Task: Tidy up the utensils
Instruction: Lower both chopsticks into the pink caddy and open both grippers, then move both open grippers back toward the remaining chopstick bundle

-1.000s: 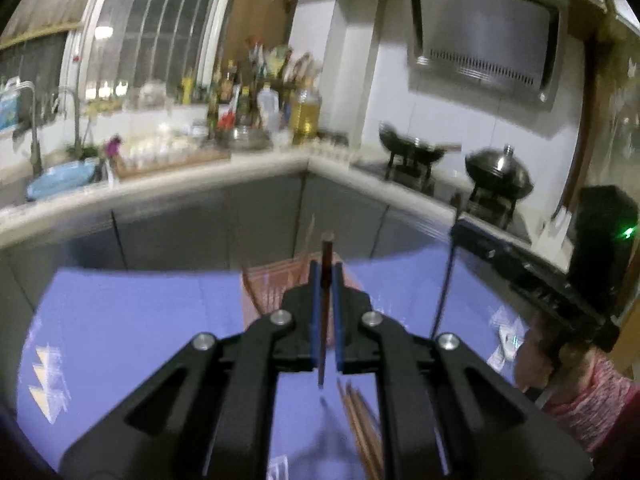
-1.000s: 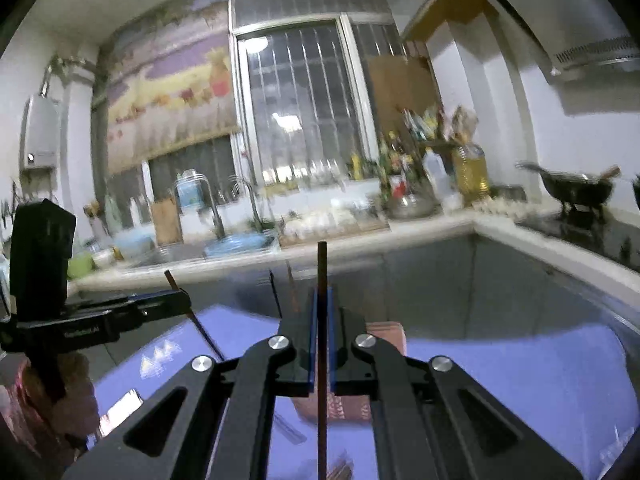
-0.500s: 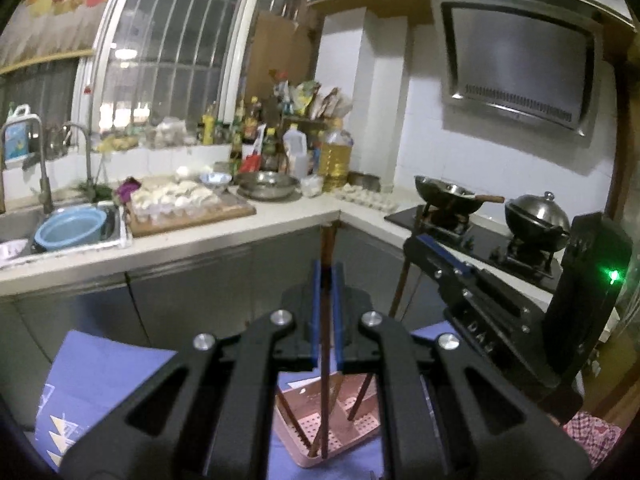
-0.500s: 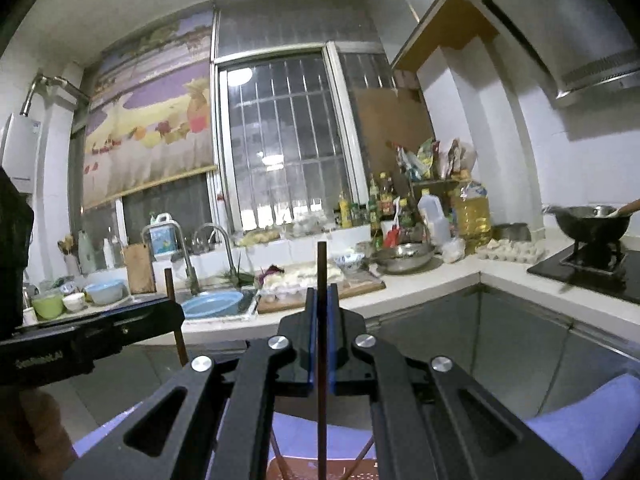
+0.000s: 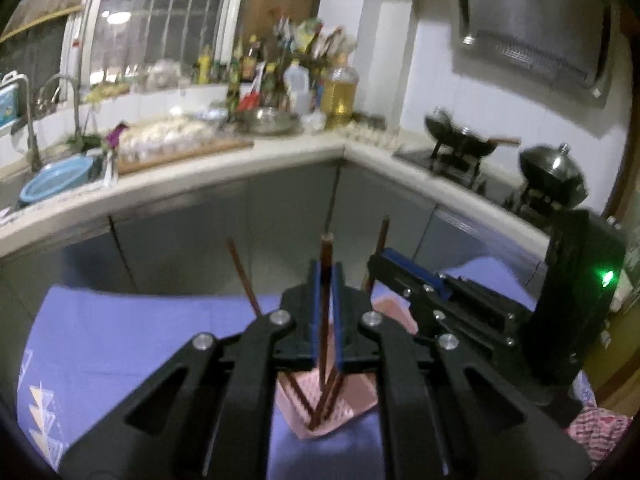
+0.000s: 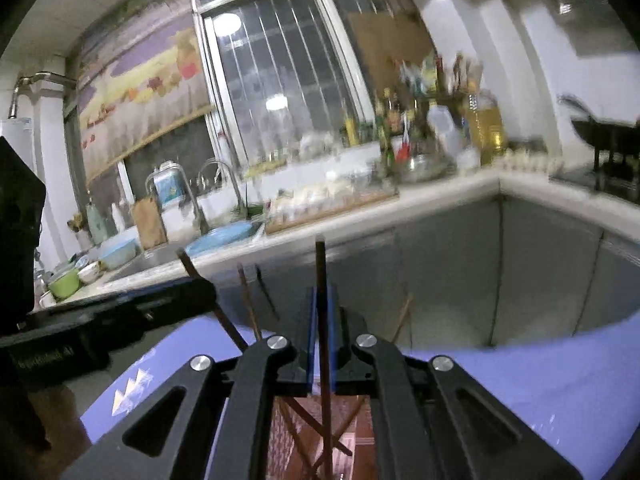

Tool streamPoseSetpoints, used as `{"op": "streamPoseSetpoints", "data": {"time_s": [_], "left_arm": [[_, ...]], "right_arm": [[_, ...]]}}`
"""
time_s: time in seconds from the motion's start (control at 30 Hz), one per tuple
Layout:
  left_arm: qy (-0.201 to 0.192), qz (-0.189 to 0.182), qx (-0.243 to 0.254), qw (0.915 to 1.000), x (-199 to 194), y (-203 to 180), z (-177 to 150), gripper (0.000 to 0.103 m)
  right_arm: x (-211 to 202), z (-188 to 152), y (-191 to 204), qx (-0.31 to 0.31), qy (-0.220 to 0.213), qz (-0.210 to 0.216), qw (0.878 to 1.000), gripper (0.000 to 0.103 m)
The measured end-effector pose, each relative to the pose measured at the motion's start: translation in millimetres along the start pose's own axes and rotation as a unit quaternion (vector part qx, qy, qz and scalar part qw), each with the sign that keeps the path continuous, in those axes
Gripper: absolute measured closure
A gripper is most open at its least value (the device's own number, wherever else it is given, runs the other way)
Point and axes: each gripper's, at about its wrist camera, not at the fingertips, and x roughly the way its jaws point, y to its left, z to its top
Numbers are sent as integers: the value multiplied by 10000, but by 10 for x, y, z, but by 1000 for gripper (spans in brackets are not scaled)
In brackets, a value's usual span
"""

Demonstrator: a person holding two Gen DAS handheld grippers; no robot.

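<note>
Left wrist view: left gripper (image 5: 326,280) jaws clamped on a chopstick (image 5: 325,312), its lower end inside the pink basket (image 5: 360,400). Right gripper (image 6: 322,320) jaws clamped another chopstick (image 6: 322,308) above that basket (image 6: 360,432).

Chopsticks (image 5: 326,392) stand in the basket (image 5: 352,408); basket on the cloth (image 5: 132,336); counter (image 5: 180,184) behind.

No lettering anywhere is sharp enough to read.
</note>
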Motion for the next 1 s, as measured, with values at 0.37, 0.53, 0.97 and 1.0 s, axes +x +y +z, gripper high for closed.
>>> {"op": "streamPoseSetpoints", "data": {"time_s": [0.37, 0.53, 0.97, 1.0], "left_arm": [[-623, 902, -400, 9932, -567, 17, -521, 43], [-1133, 1488, -431, 9814, -962, -17, -770, 34], [-1426, 1577, -901, 9730, -1662, 113, -1310, 32], [-1346, 1538, -903, 9747, -1657, 116, -1365, 32]], "right_arm": [[-893, -386, 80, 288, -269, -54, 9992, 57], [-1202, -854, 114, 480, 120, -52, 9988, 57], [-1692, -1579, 83, 690, 916, -604, 9916, 57], [-1693, -1642, 56, 716, 1040, -676, 9897, 58]]}}
